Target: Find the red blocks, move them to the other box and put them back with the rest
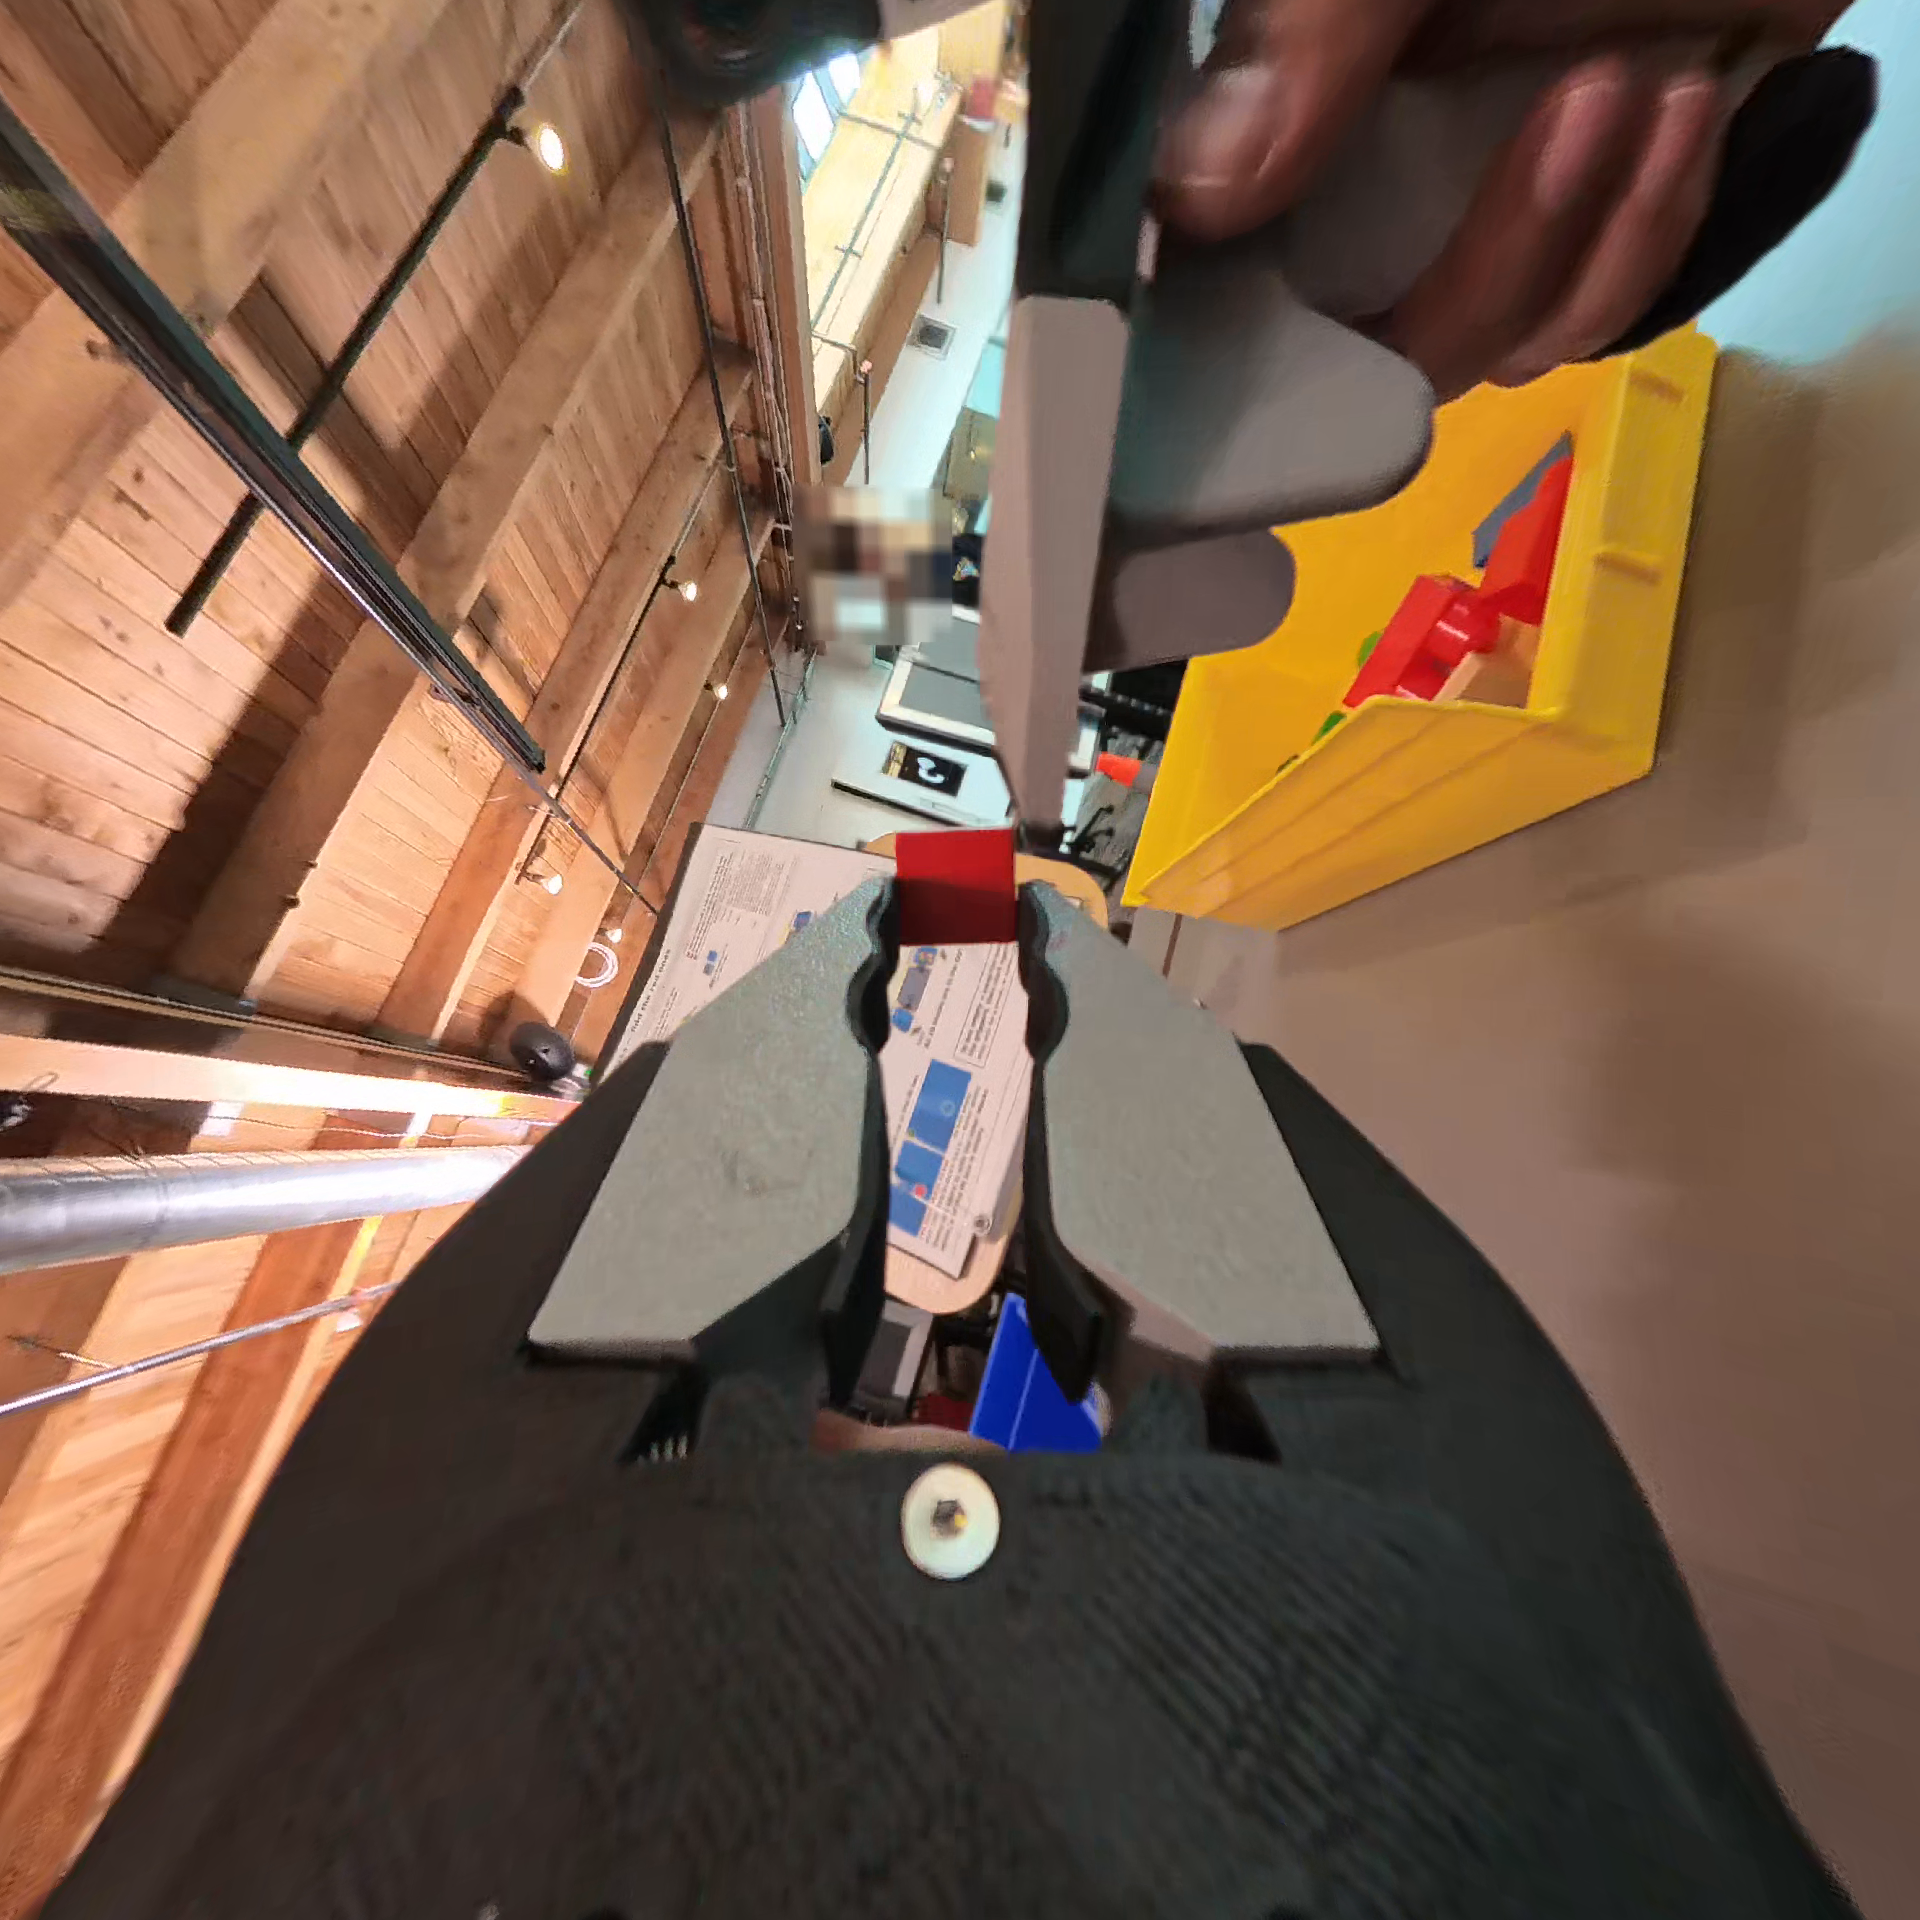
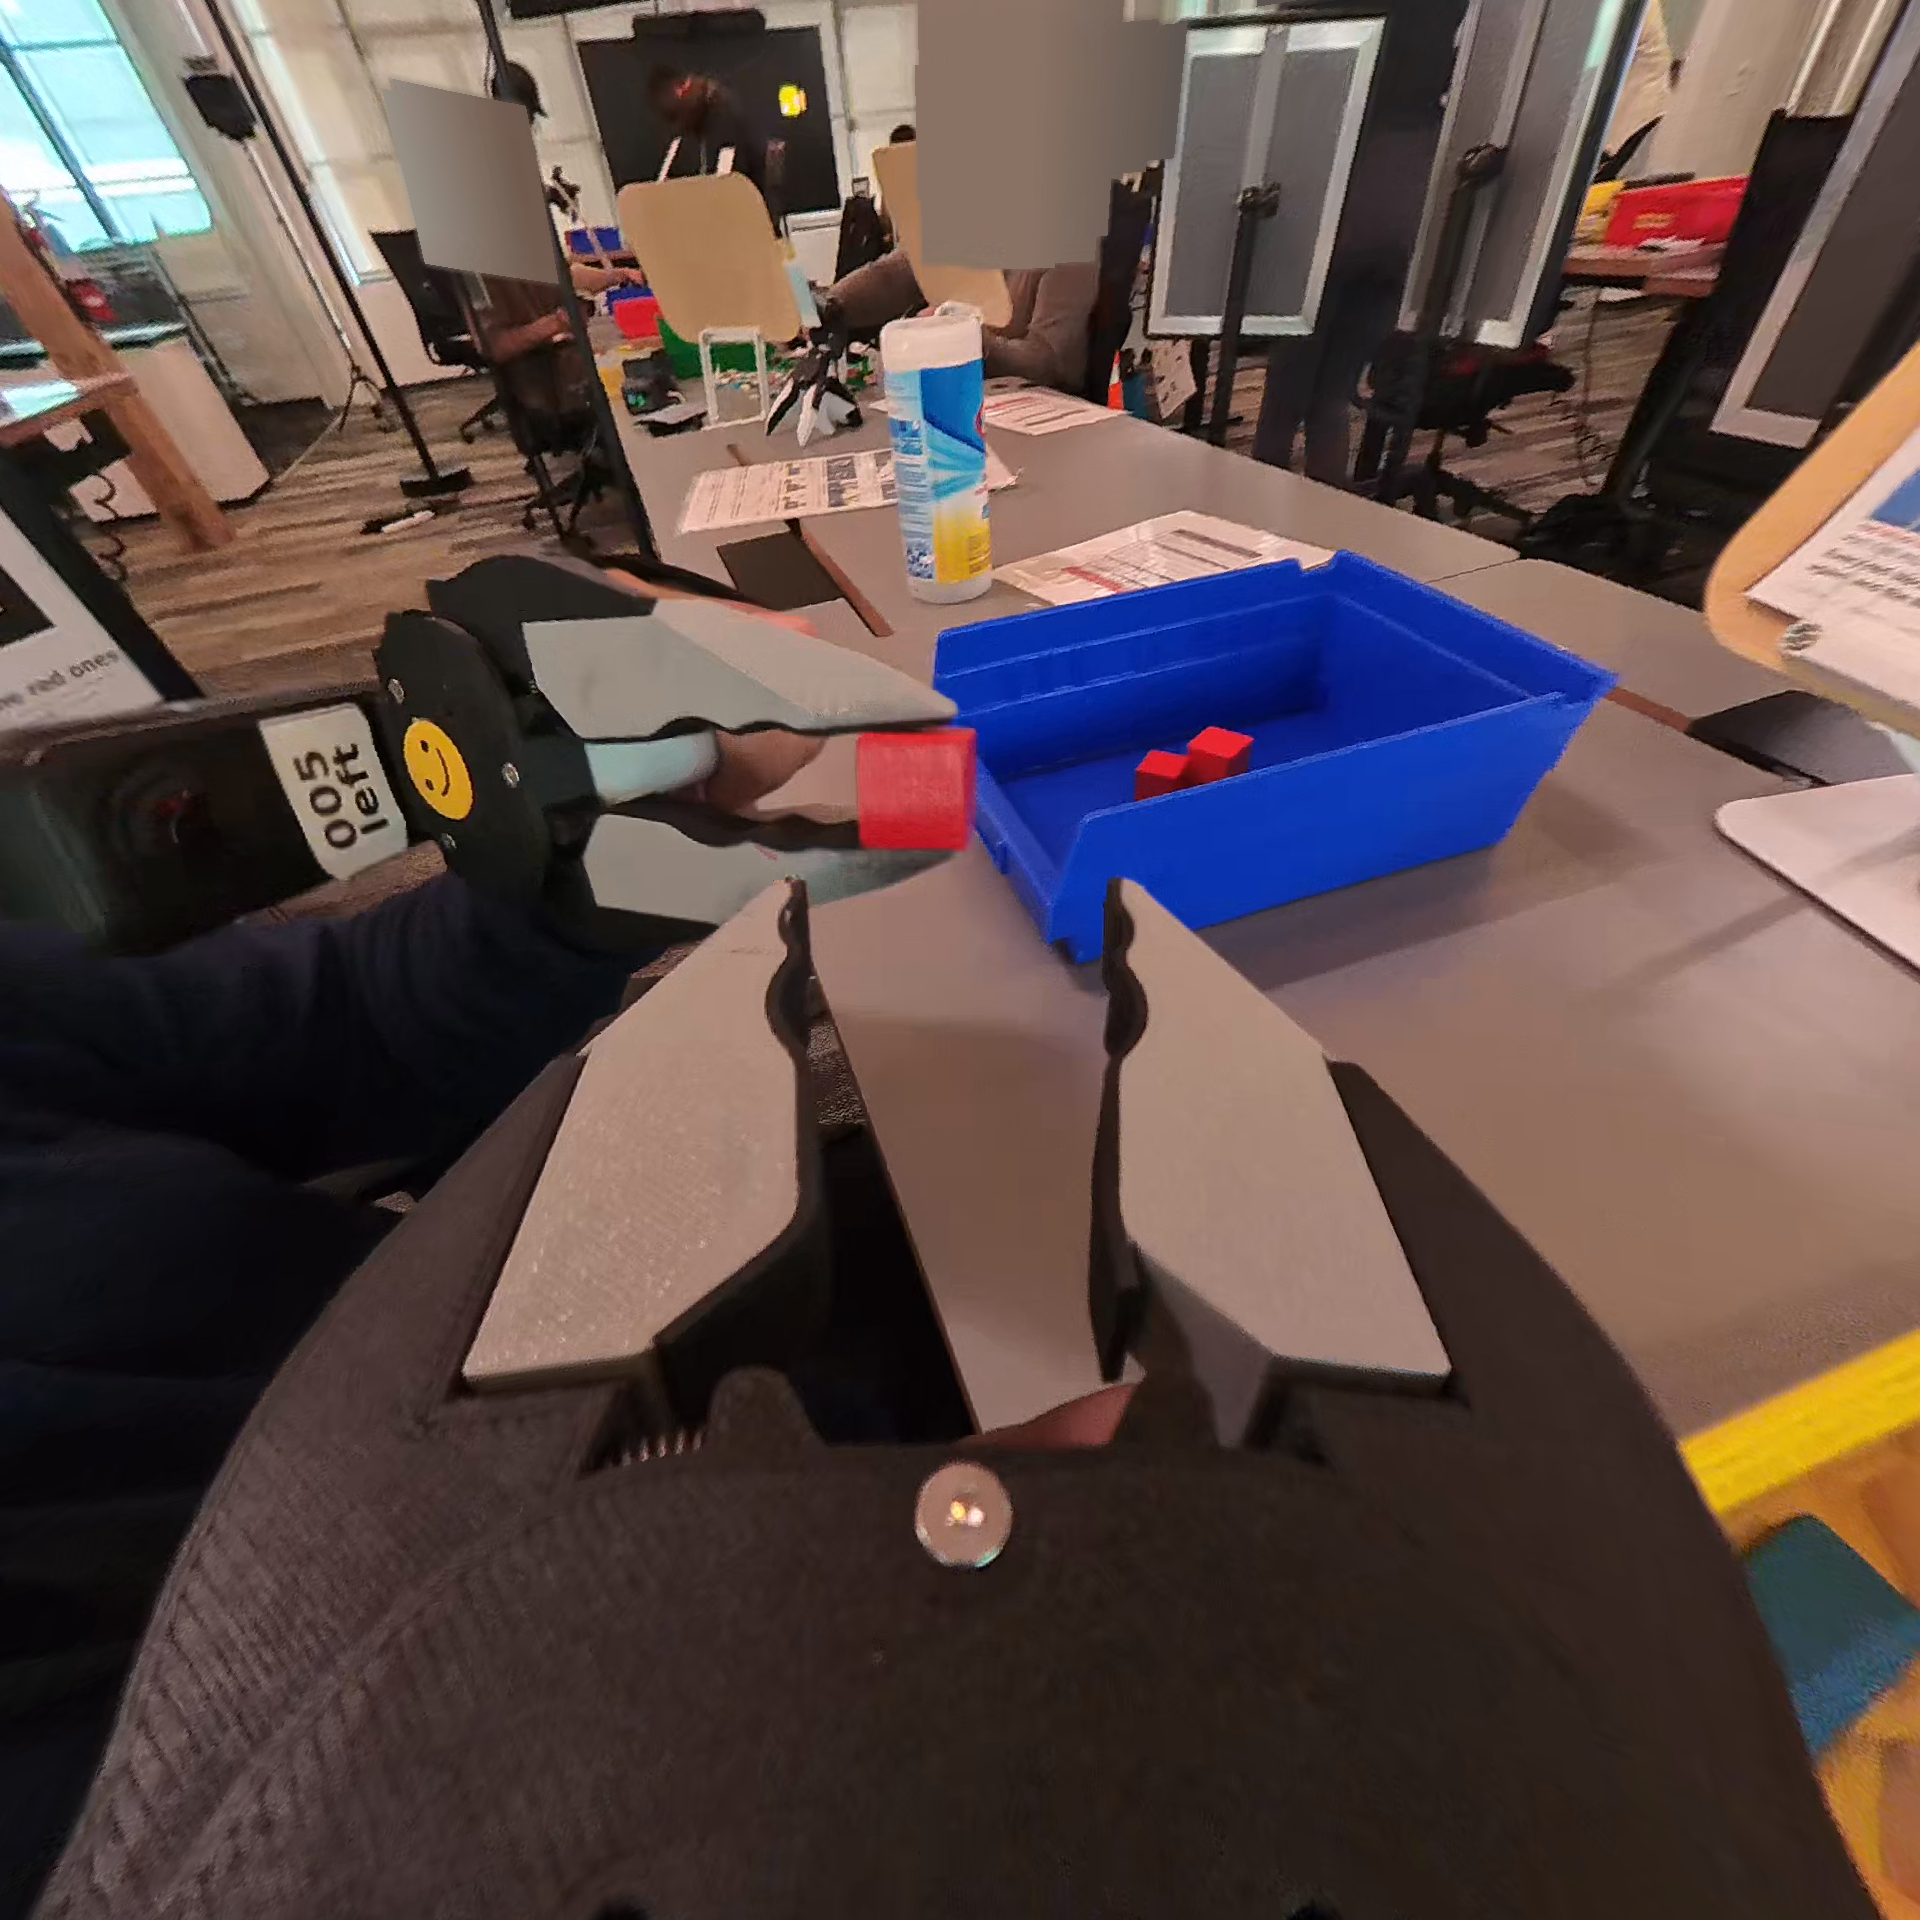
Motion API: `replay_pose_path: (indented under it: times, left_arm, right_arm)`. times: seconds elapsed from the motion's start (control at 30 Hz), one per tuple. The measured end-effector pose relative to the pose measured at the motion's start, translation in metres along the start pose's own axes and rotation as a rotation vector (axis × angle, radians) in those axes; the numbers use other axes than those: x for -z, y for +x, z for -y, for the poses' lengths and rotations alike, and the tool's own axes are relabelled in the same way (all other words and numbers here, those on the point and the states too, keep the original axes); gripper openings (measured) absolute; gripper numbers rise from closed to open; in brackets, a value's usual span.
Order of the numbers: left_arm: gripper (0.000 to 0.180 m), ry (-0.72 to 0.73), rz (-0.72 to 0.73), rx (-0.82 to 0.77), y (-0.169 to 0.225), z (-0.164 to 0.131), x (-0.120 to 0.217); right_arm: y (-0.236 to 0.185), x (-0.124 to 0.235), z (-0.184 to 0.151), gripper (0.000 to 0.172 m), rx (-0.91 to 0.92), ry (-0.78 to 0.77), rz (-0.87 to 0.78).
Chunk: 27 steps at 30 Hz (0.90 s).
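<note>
The left hand-held gripper (image 2: 914, 779) pinches a red block (image 2: 914, 788) at its fingertips, beside the blue box (image 2: 1299, 831).

A white sticker (image 2: 332, 790) bearing dark print sat on the black body of the left gripper (image 2: 914, 790), beside a round yellow smiley sticker (image 2: 436, 771). Farther off, print covered a blue-and-yellow canister (image 2: 940, 457), white paper sheets (image 2: 790, 486), and a white sign at the left edge (image 2: 62, 665).

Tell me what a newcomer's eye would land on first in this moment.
First, the red block pinched at the tips of the left gripper, in the air just short of the blue box, where two more red blocks lie. The right gripper hangs open over the grey table.
</note>
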<state>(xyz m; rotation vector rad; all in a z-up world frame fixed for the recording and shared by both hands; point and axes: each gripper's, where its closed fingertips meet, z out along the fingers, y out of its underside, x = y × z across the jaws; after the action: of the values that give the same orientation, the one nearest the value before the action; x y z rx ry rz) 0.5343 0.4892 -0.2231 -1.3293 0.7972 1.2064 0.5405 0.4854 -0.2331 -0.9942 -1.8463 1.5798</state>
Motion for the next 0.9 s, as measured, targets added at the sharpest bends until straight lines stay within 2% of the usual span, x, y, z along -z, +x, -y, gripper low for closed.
replay_pose_path:
  times: [0.1, 0.2, 0.33, 0.43, 0.57, 0.63, 0.7, 0.77, 0.8, 0.83, 0.9]
  left_arm:
    - [0.020, 0.007, -0.026, -0.054, 0.013, 0.005, -0.004]
    - [0.020, -0.013, -0.060, -0.032, 0.025, 0.000, -0.010]
    - [0.019, -0.027, -0.039, 0.045, 0.015, -0.011, -0.010]
    - [0.020, -0.030, -0.016, 0.159, -0.005, -0.022, -0.003]
    - [0.019, -0.055, 0.034, 0.274, -0.029, -0.041, 0.006]
    - [0.019, -0.069, 0.046, 0.329, -0.036, -0.051, 0.009]
    - [0.019, -0.108, 0.049, 0.387, -0.040, -0.064, 0.010]
    - [0.019, -0.183, 0.059, 0.464, -0.043, -0.085, 0.009]
    - [0.019, -0.236, 0.055, 0.512, -0.042, -0.098, 0.008]
    - [0.020, -0.292, 0.051, 0.569, -0.041, -0.112, 0.008]
    - [0.025, -0.375, 0.048, 0.677, -0.038, -0.138, 0.010]
  right_arm:
    - [0.000, -0.010, -0.005, 0.049, -0.013, -0.007, 0.004]
    - [0.004, -0.015, -0.010, 0.019, -0.002, -0.015, -0.012]
    - [0.023, -0.003, -0.004, 0.019, 0.041, -0.001, -0.119]
    - [0.059, 0.032, 0.015, 0.019, 0.117, 0.053, -0.324]
    - [0.140, 0.104, 0.024, 0.019, 0.198, 0.073, -0.747]
    - [0.190, 0.133, -0.003, 0.018, 0.129, -0.014, -0.892]
    - [0.232, 0.148, -0.050, 0.020, -0.010, -0.176, -0.947]
    - [0.258, 0.158, -0.096, 0.043, -0.113, -0.350, -0.989]
    - [0.265, 0.161, -0.111, 0.047, -0.134, -0.414, -1.003]
    - [0.268, 0.162, -0.116, 0.049, -0.132, -0.444, -1.014]
    - [0.263, 0.158, -0.105, 0.049, -0.087, -0.414, -1.008]
